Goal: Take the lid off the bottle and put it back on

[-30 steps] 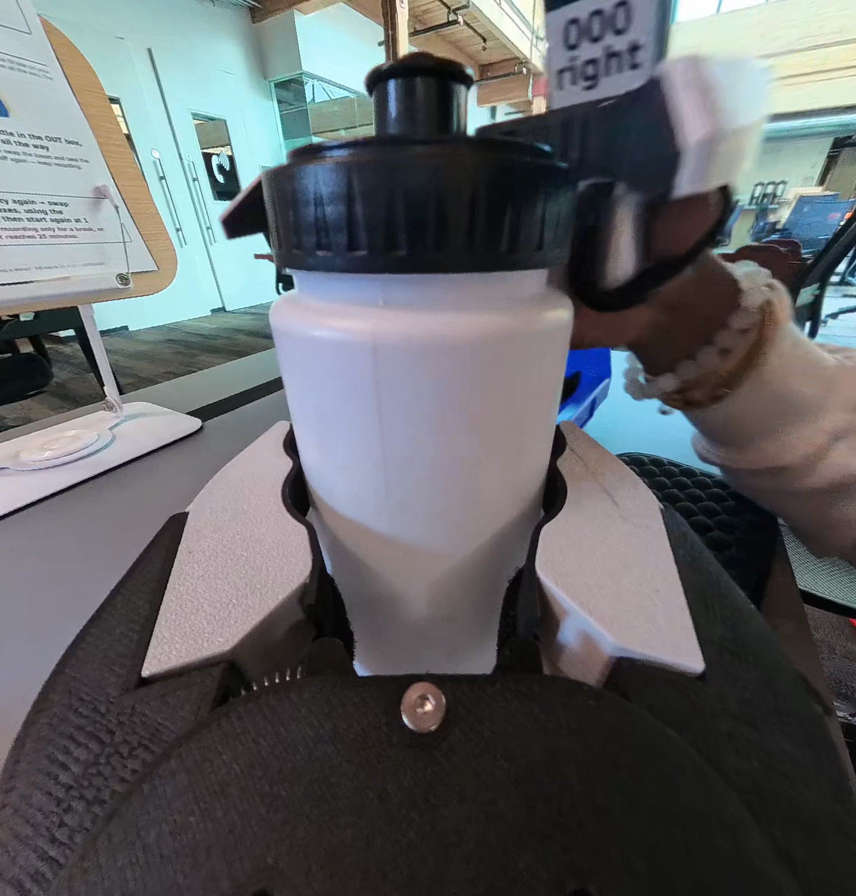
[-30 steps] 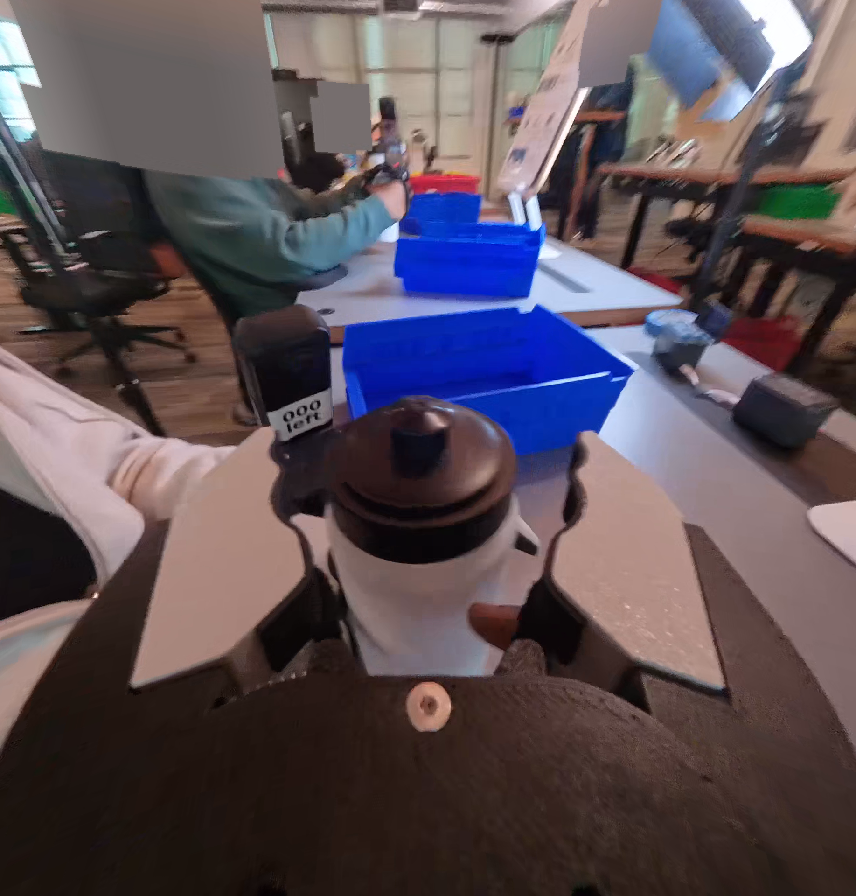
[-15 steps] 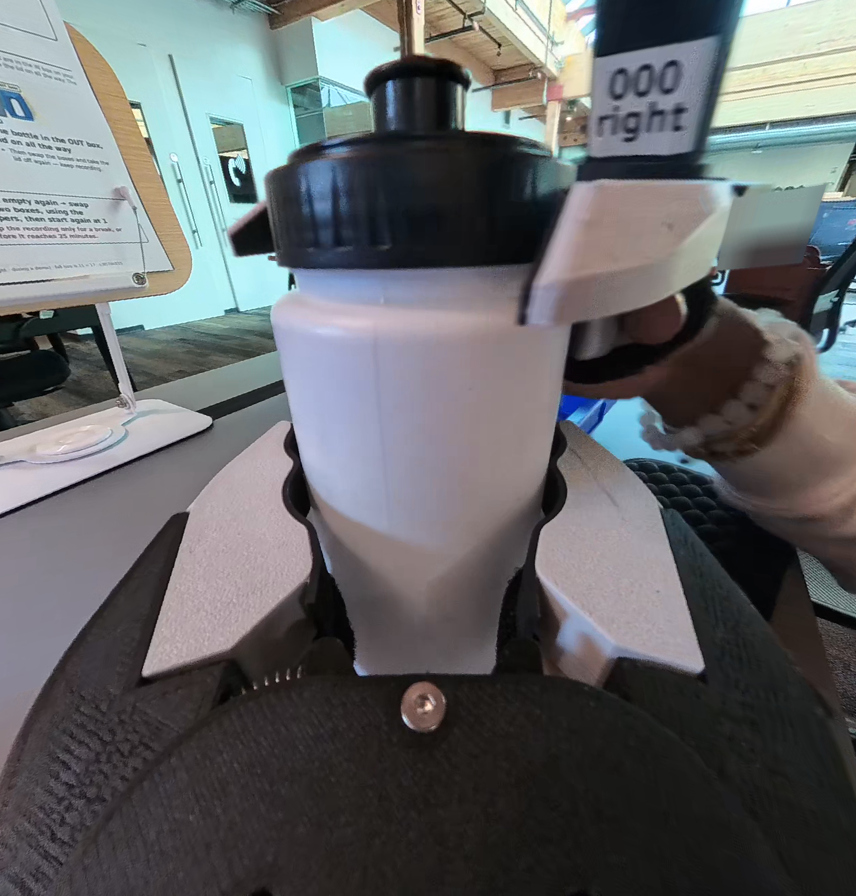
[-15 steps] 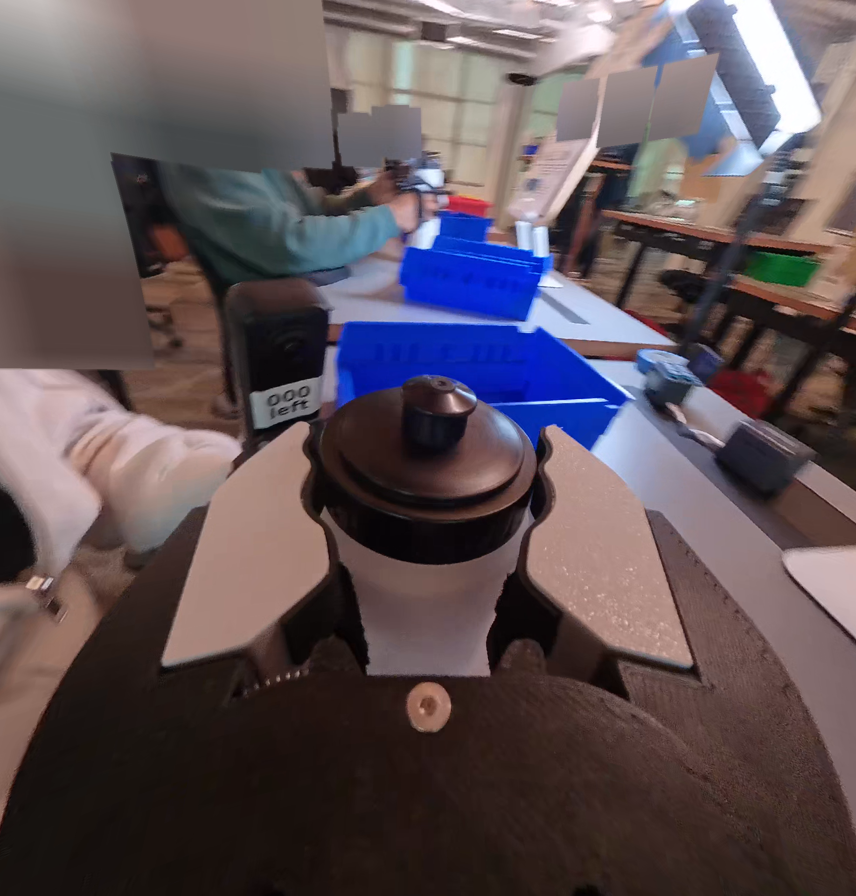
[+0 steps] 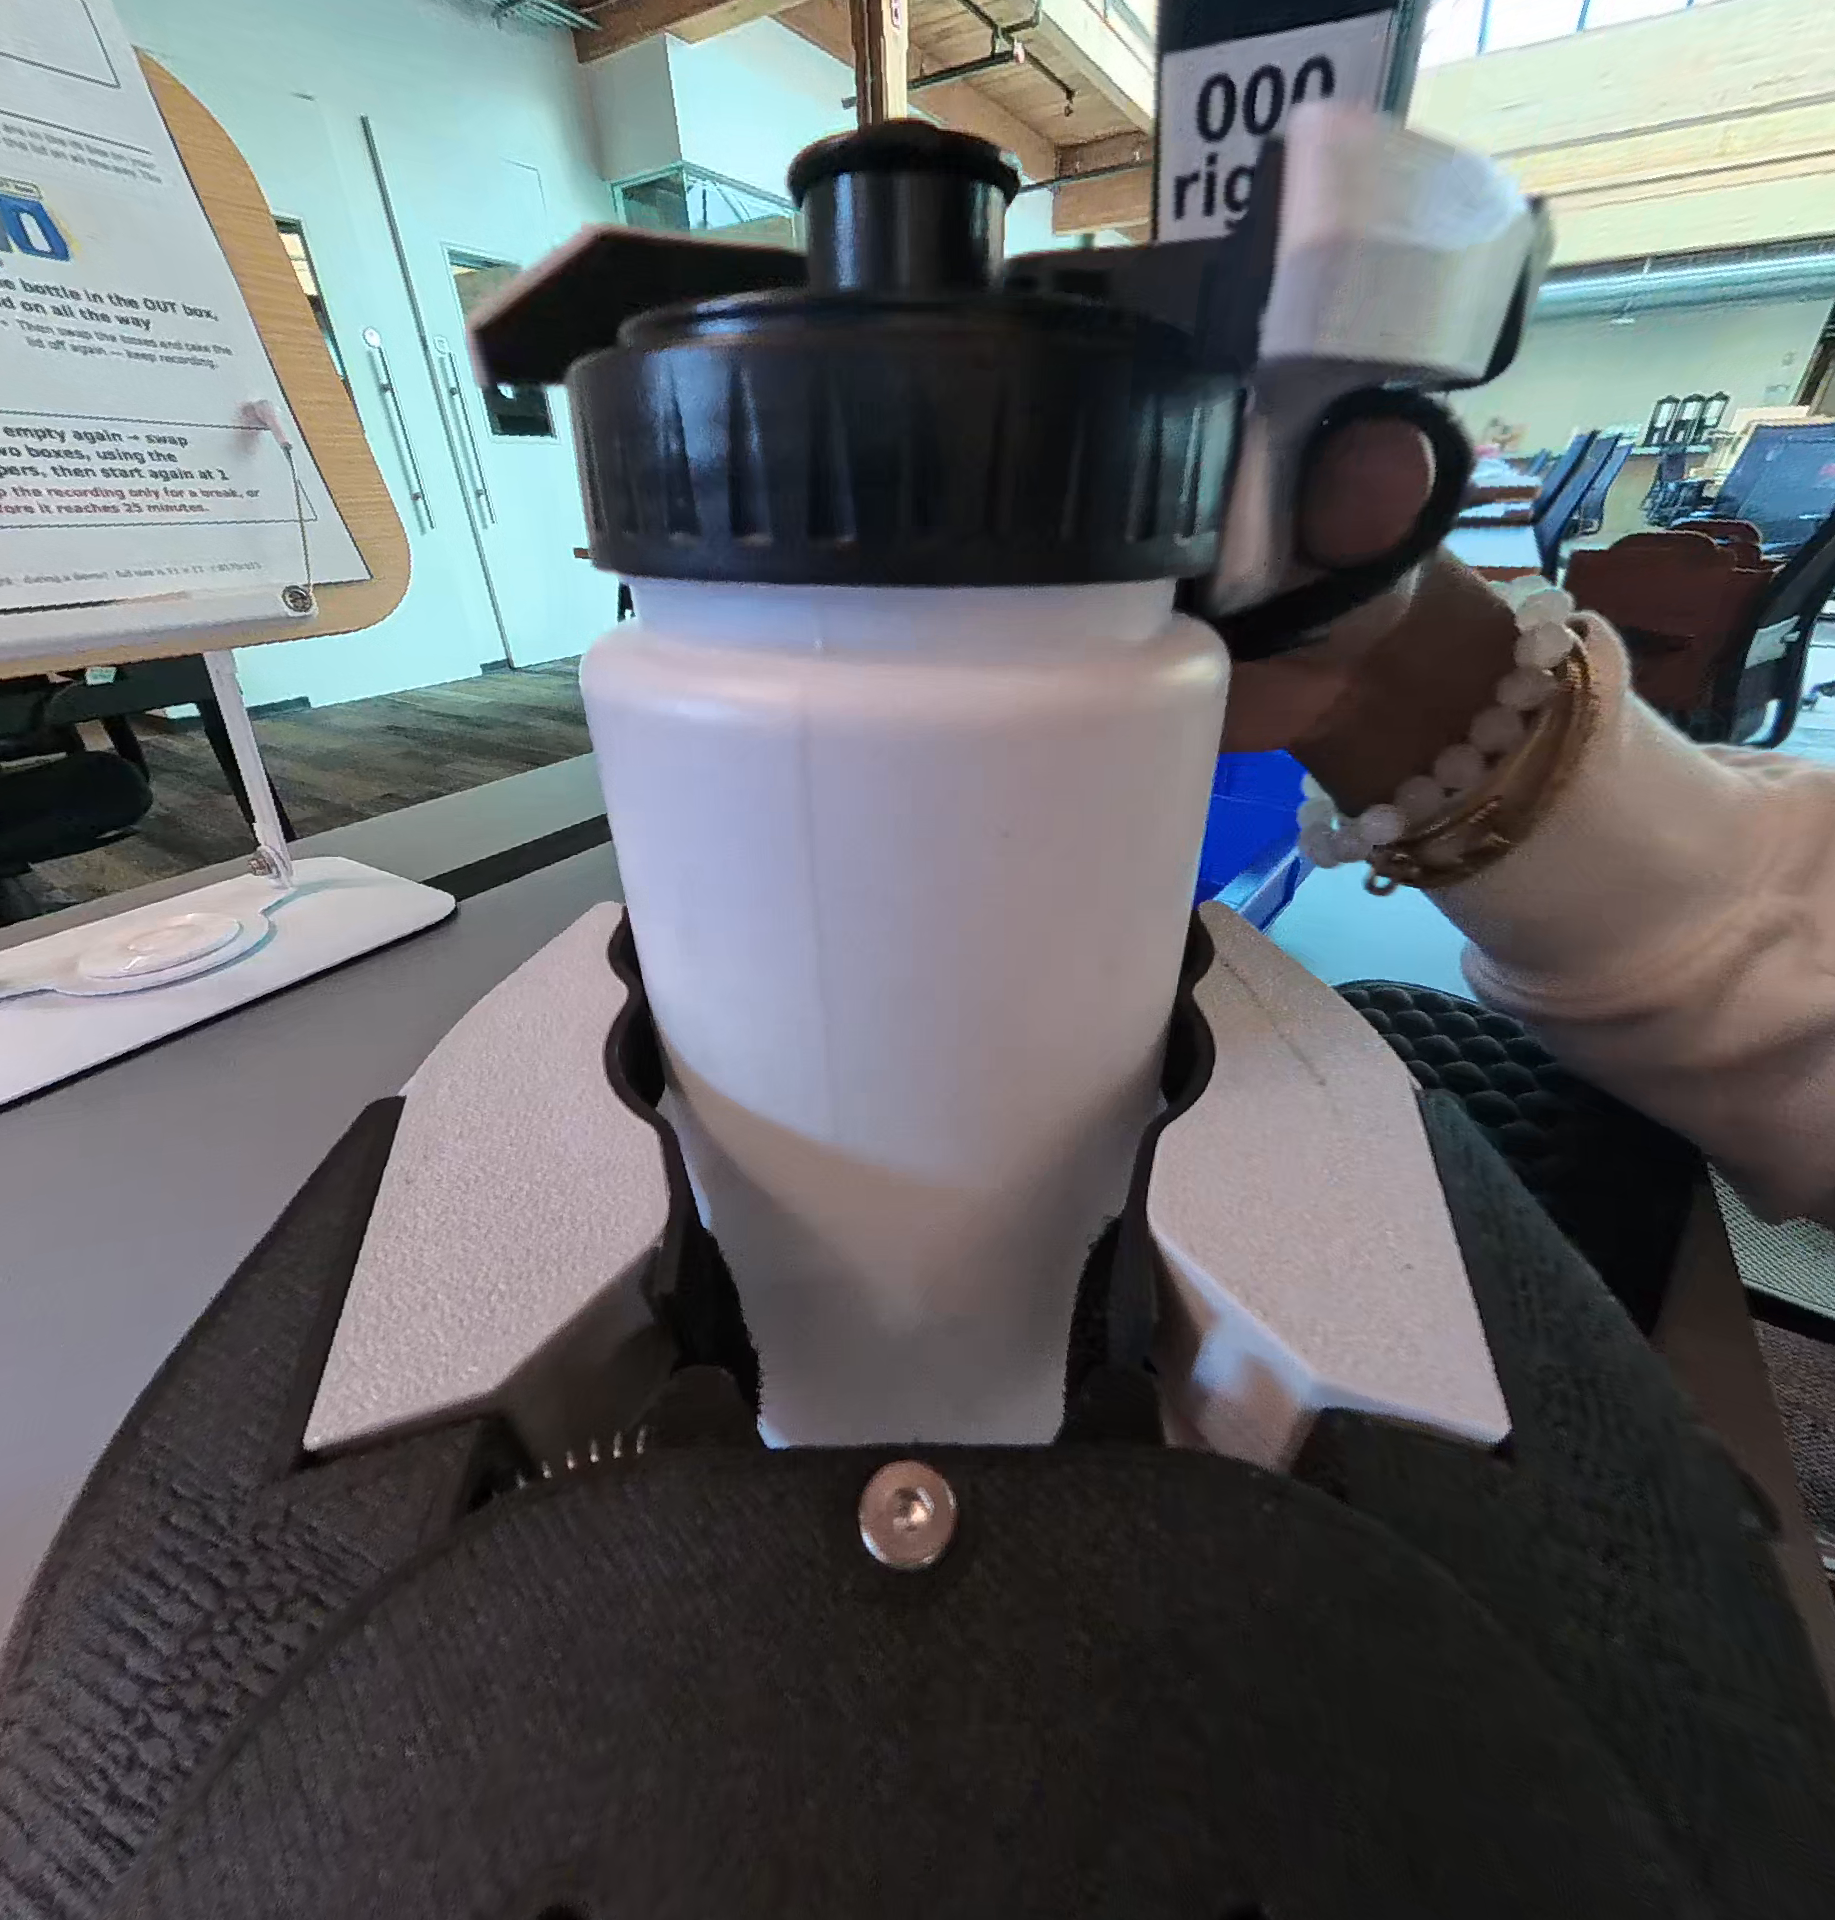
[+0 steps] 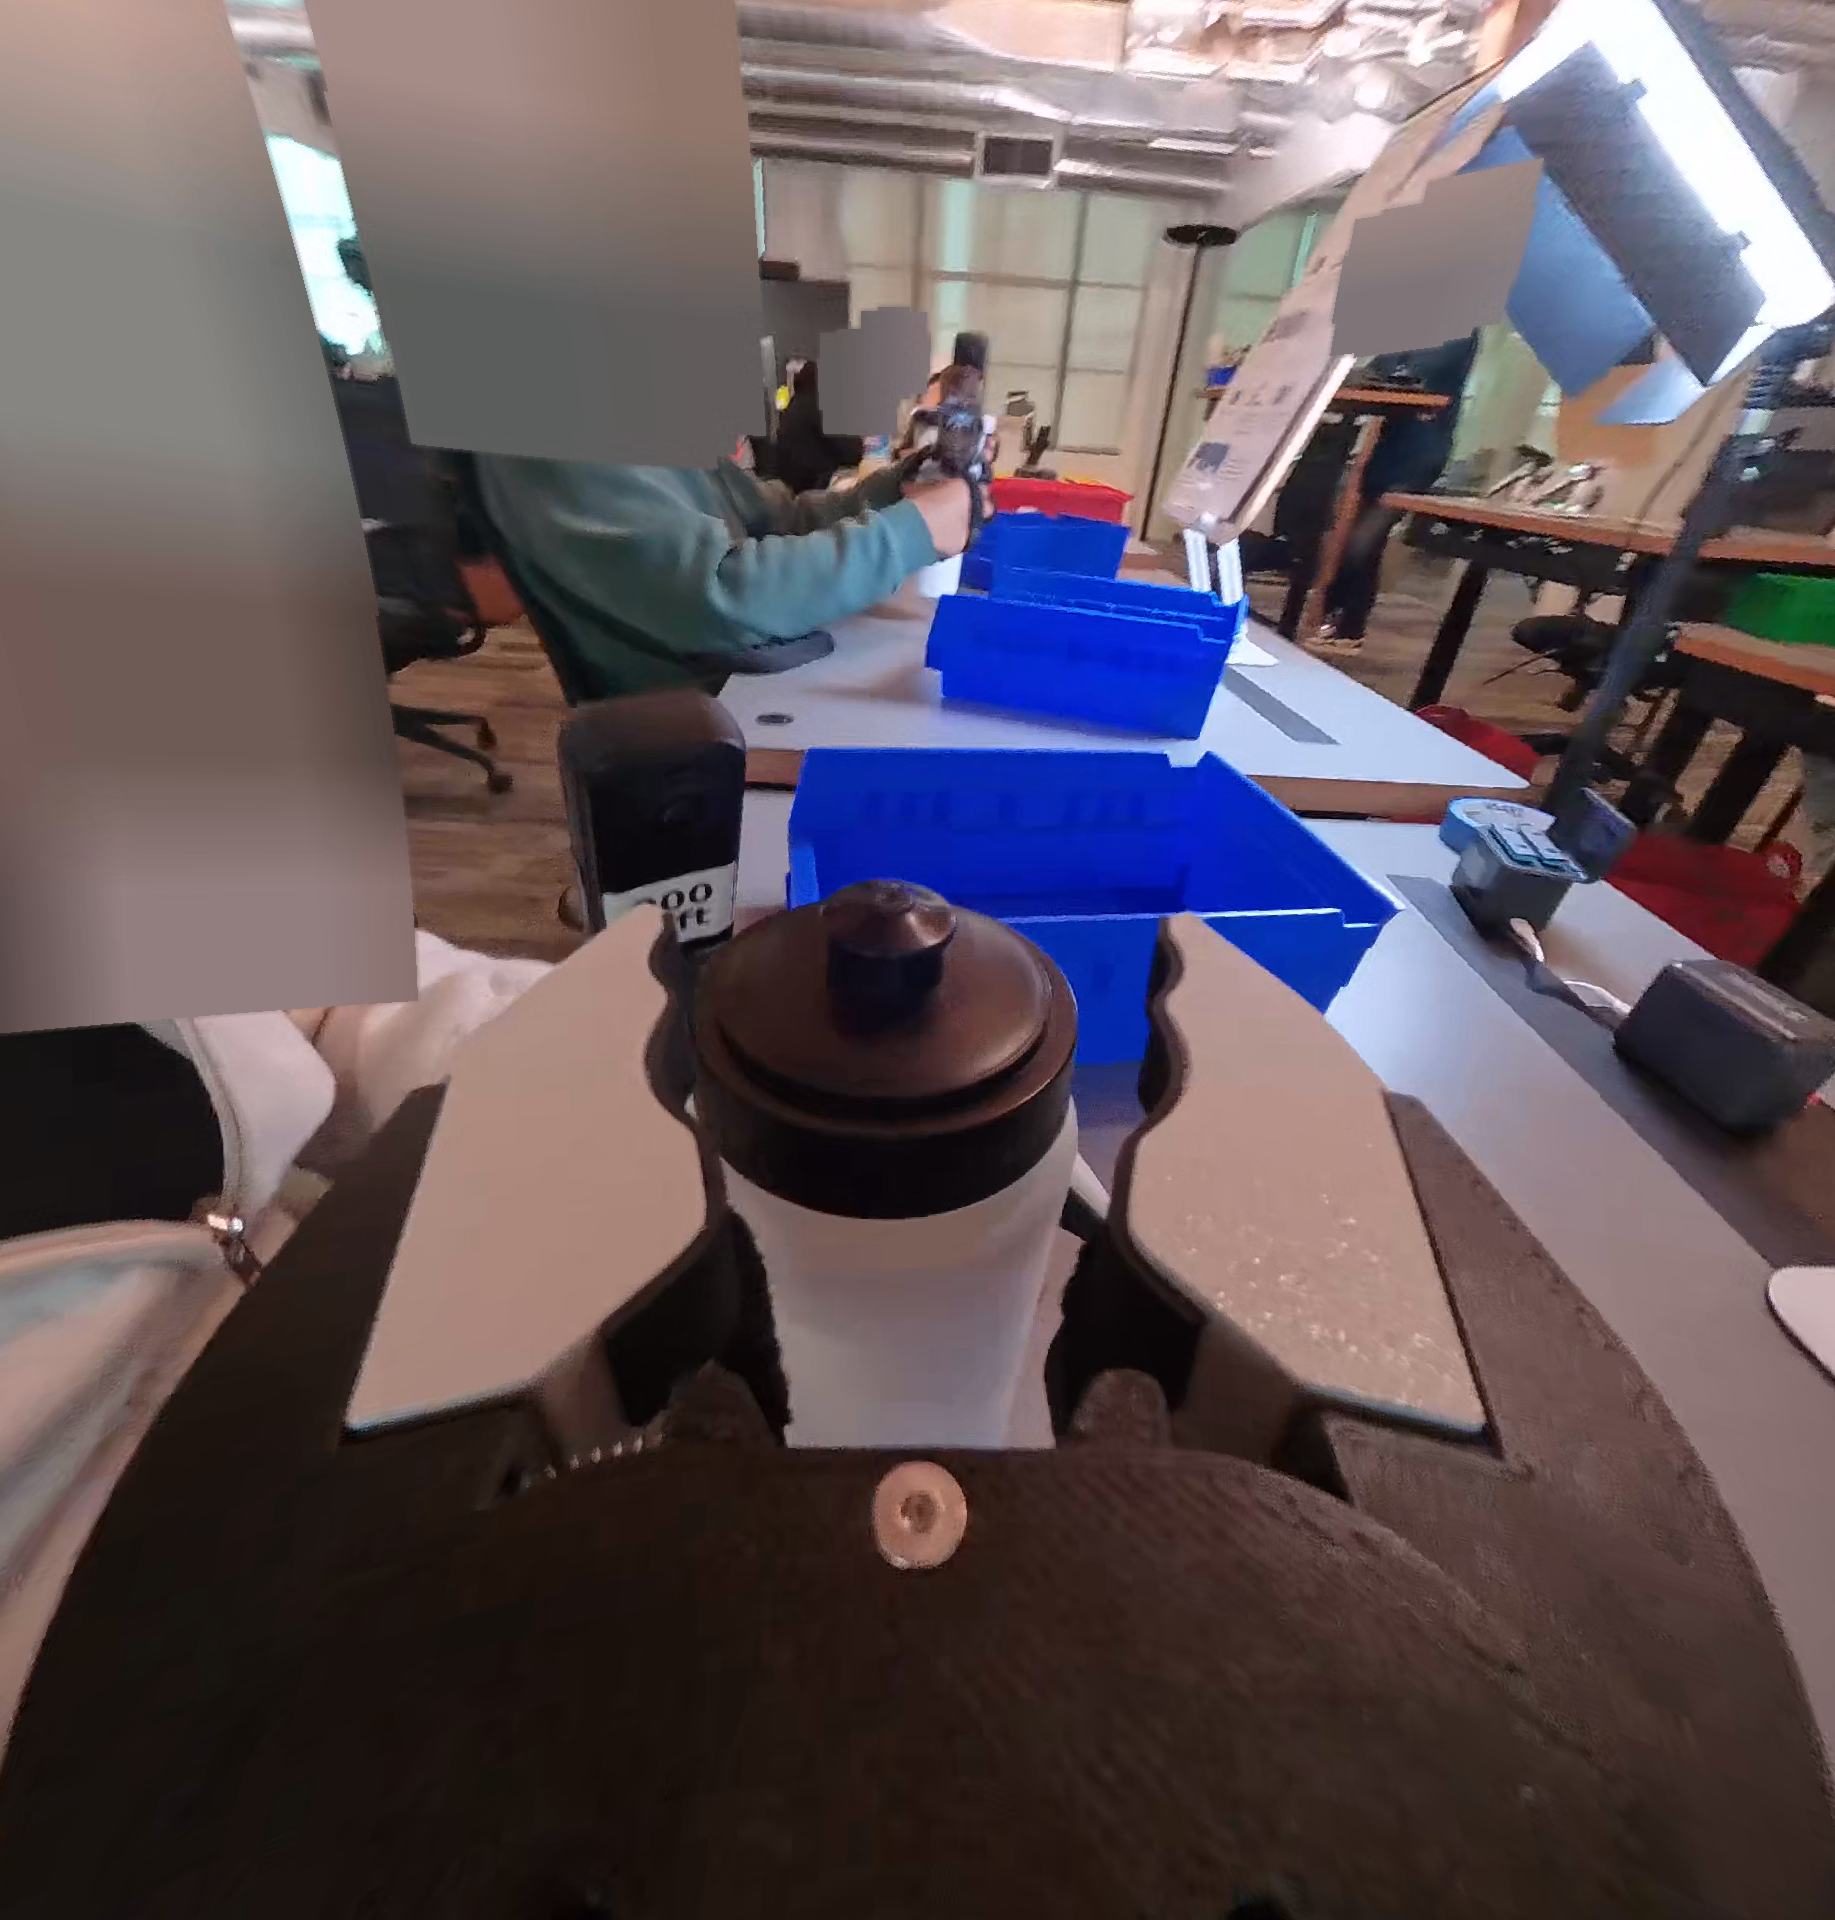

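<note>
The left gripper's (image 5: 908,1101) jaws are clamped on the upright white plastic bottle's (image 5: 908,894) body. The right gripper's (image 6: 918,1049) jaws stand parted either side of the ribbed black screw lid (image 6: 885,1070), left finger touching, right finger clear, bracketing its vertical axis.

Left hand-held gripper (image 5: 908,1081) clamped on white bottle (image 5: 908,883); black lid (image 5: 897,457) seated; right hand-held gripper (image 5: 1339,353) beside lid; grey table (image 5: 113,1195) below.
</note>
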`<state>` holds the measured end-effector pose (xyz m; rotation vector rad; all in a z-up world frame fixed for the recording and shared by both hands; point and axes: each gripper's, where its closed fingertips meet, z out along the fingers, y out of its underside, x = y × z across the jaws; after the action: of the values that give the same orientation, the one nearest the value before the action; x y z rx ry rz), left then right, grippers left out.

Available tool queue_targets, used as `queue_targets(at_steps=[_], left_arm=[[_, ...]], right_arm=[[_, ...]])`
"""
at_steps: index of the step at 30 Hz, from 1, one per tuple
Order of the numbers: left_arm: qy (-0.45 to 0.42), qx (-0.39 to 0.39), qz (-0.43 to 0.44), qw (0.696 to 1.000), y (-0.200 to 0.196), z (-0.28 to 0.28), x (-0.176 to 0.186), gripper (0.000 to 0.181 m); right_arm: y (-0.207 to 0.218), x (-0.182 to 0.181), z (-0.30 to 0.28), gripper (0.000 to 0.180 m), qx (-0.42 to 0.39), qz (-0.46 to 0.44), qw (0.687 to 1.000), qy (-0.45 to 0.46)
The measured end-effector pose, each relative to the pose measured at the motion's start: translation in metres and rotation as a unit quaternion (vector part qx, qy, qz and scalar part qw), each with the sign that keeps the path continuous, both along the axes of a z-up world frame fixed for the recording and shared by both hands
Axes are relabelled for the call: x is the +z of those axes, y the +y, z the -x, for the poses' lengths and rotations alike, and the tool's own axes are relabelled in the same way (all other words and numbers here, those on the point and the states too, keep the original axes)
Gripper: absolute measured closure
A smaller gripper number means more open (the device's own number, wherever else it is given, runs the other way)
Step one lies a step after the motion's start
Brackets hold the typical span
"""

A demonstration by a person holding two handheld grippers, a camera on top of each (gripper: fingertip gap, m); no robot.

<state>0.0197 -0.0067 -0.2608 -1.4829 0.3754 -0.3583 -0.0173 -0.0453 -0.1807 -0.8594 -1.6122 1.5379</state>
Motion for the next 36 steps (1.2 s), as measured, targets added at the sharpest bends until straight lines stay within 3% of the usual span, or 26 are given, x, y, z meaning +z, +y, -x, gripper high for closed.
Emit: queue_targets(at_steps=[4,10,11,14,18,20,23,26,29,32,36], left_arm=[[0.000,0.000,0.000,1.000,0.000,0.000,0.000,0.085],[0.008,-0.001,-0.005,1.000,-0.002,-0.002,0.000,0.085],[0.004,0.001,-0.003,1.000,-0.001,-0.002,0.000,0.085],[-0.001,-0.001,0.001,1.000,-0.001,-0.001,0.000,0.085],[-0.001,-0.004,-0.001,1.000,-0.001,-0.001,0.000,0.085],[-0.003,-0.007,-0.001,1.000,-0.001,-0.001,0.000,0.085],[-0.004,-0.005,-0.001,1.000,-0.001,-0.001,0.000,0.085],[-0.012,0.003,0.004,1.000,0.000,0.001,0.000,0.086],[-0.006,0.007,0.006,1.000,0.000,0.001,-0.001,0.087],[-0.002,0.000,0.005,1.000,-0.002,-0.004,-0.002,0.088],[-0.014,0.002,0.010,1.000,-0.001,0.000,-0.002,0.088]], right_arm=[[-0.008,-0.002,-0.002,0.113,0.038,-0.010,0.999,0.000],[-0.006,0.000,-0.002,0.116,-0.096,-0.002,0.995,0.035],[-0.014,0.000,-0.008,0.116,-0.076,-0.027,0.996,0.046],[-0.027,-0.010,-0.013,0.080,-0.014,-0.102,0.994,0.034],[-0.020,-0.007,-0.004,0.068,0.035,-0.053,0.998,0.008],[-0.017,-0.006,-0.002,0.072,0.060,-0.031,0.998,0.001],[-0.013,-0.017,0.004,0.102,0.061,-0.028,0.998,-0.020],[-0.008,-0.015,0.008,0.102,-0.002,0.010,1.000,-0.011],[0.000,-0.014,0.008,0.101,-0.147,0.025,0.989,0.005],[0.003,-0.015,-0.003,0.099,-0.271,-0.017,0.962,0.022],[-0.004,-0.021,-0.018,0.095,-0.291,-0.028,0.956,0.015]])
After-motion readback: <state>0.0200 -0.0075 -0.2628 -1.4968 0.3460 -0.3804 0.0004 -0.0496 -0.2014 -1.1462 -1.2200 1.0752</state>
